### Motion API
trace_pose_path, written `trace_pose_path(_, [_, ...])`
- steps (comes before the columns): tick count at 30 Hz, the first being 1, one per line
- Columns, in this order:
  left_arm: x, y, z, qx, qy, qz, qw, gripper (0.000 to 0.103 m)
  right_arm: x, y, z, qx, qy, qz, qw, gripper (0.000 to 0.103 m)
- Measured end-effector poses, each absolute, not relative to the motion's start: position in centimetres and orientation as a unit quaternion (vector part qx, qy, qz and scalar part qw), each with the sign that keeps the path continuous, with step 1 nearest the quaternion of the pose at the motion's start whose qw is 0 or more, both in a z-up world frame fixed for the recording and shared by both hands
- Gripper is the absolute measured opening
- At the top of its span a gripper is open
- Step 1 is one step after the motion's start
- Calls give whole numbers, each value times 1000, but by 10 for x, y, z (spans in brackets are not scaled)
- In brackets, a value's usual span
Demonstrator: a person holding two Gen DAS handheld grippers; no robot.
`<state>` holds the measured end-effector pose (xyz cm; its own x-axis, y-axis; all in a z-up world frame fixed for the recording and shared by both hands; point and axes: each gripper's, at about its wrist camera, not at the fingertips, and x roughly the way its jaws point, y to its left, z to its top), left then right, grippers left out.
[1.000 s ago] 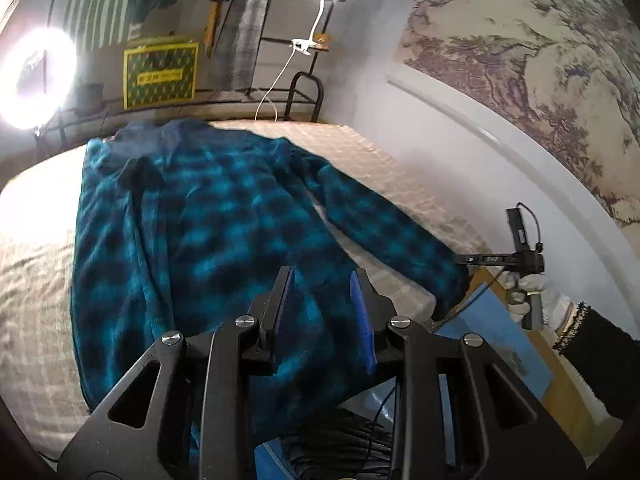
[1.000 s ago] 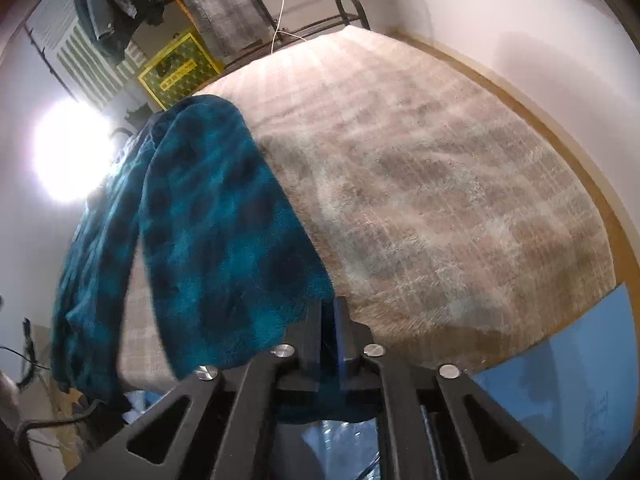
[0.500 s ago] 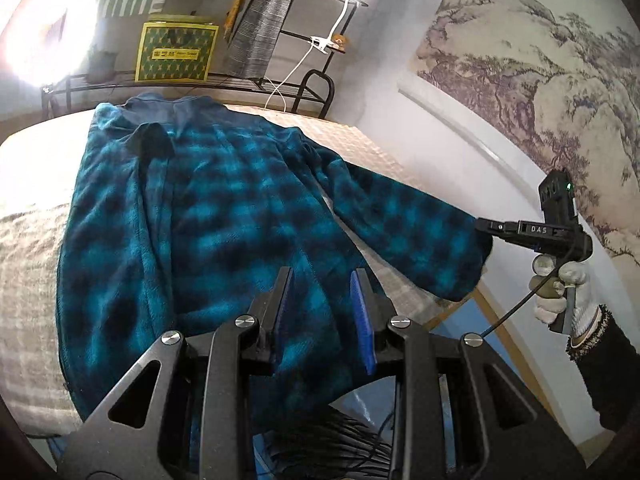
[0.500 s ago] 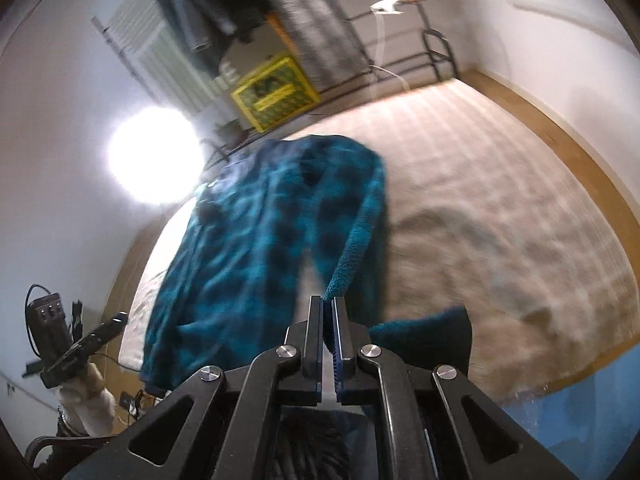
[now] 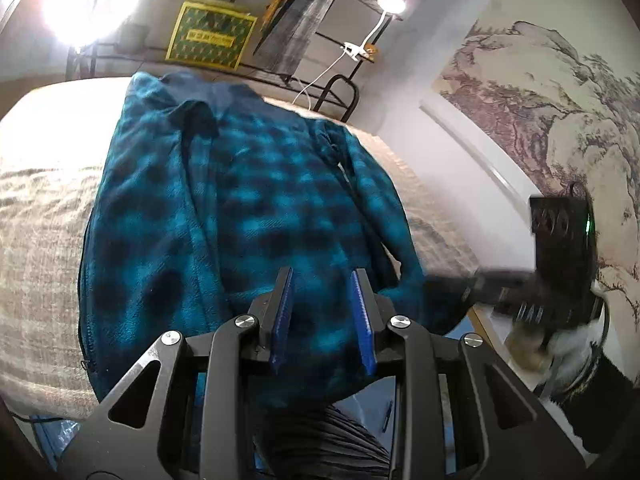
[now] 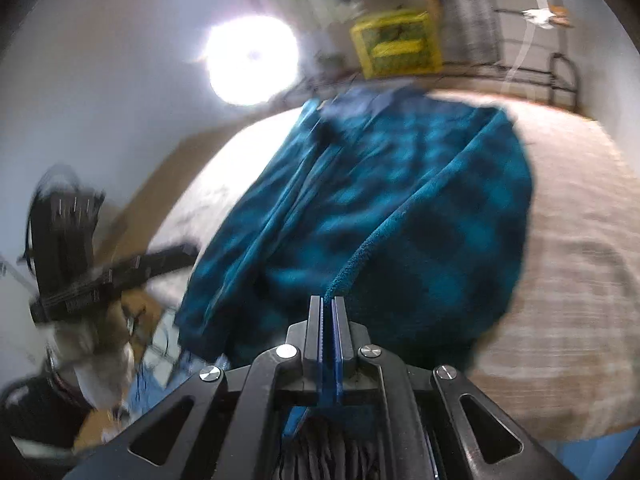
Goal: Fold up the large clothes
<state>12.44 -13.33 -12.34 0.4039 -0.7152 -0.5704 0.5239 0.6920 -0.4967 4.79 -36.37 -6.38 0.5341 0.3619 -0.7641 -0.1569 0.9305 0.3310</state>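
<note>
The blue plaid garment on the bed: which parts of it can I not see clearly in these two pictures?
- Plaid garment, left wrist view: its near hem is hidden behind the left gripper.
- Right wrist view: motion blur smears the collar; the right gripper covers the pinched sleeve's end.
- Underside: hidden against the bed.

L hand-held gripper (image 5: 323,316) agape; R (image 6: 329,334) seemingly clamped.
</note>
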Motion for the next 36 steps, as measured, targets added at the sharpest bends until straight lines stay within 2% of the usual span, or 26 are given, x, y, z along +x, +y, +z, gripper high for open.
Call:
trace_pose_path(6, [147, -142, -137, -123, 416, -369, 822, 28, 50, -339, -107, 73, 515, 213, 827, 2])
trace_pose_path(8, [158, -149, -139, -115, 421, -371, 819, 28, 49, -341, -109, 64, 520, 218, 824, 9])
trace_pose_path(9, [161, -153, -140, -112, 423, -374, 817, 28, 47, -345, -107, 69, 519, 219, 823, 16])
trace_pose_path(10, [165, -157, -141, -109, 425, -375, 816, 28, 46, -351, -104, 81, 516, 222, 823, 36])
trace_pose_path(11, [167, -160, -143, -108, 427, -376, 815, 28, 44, -361, -98, 98, 507, 222, 827, 45])
trace_pose_path(16, [174, -177, -153, -125, 448, -401, 789, 28, 26, -417, -69, 191, 445, 225, 846, 47])
trace_pose_path(20, [165, -192, -163, -142, 477, -427, 755, 29, 7, -460, -68, 236, 426, 165, 857, 48])
trace_pose_path(21, [161, -196, -166, -143, 483, -432, 748, 31, 1, -468, -72, 248, 424, 156, 857, 48])
trace_pose_path(22, [157, -200, -168, -145, 489, -438, 740, 39, -4, -473, -78, 260, 424, 148, 855, 48])
trace_pose_path(24, [147, -209, -170, -146, 498, -449, 728, 46, -12, -476, -89, 277, 427, 131, 851, 48])
trace_pose_path(30, [125, -235, -181, -70, 515, -445, 729, 46, -16, -459, -112, 289, 437, 138, 840, 48])
trace_pose_path(32, [123, -235, -190, -47, 517, -432, 737, 31, -14, -460, -113, 289, 436, 137, 841, 48])
trace_pose_path(33, [124, -232, -194, -40, 520, -424, 741, 8, -11, -461, -112, 290, 433, 136, 842, 48])
trace_pose_path(34, [126, -230, -198, -36, 524, -410, 746, 4, -11, -462, -109, 292, 429, 141, 843, 48])
trace_pose_path(36, [128, -223, -200, -40, 521, -397, 754, 4, -14, -464, -102, 293, 414, 154, 848, 48])
